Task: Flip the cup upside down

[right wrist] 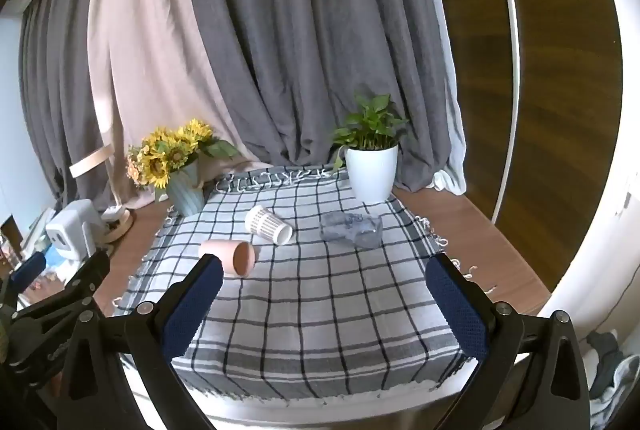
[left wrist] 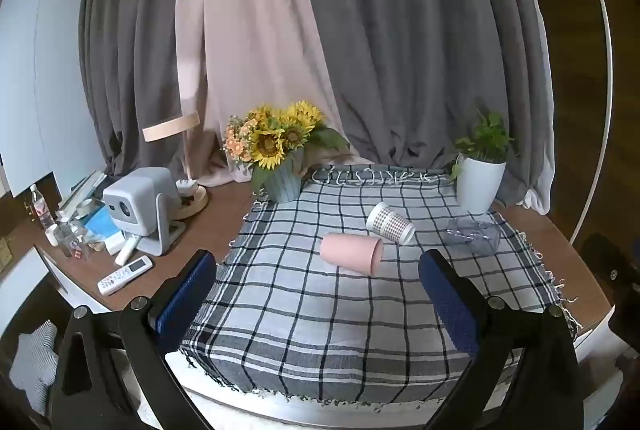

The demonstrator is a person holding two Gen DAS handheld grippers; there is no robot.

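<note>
Three cups lie on their sides on the checked cloth. A pink cup lies nearest me, its mouth to the right; it also shows in the right wrist view. A white patterned paper cup lies behind it. A clear plastic cup lies further right. My left gripper is open and empty, just short of the pink cup. My right gripper is open and empty, nearer than the cups. The left gripper shows at the left edge of the right wrist view.
A sunflower vase stands at the cloth's back left, a white plant pot at the back right. A projector, remotes, a lamp and bottles crowd the wooden desk on the left. Curtains hang behind.
</note>
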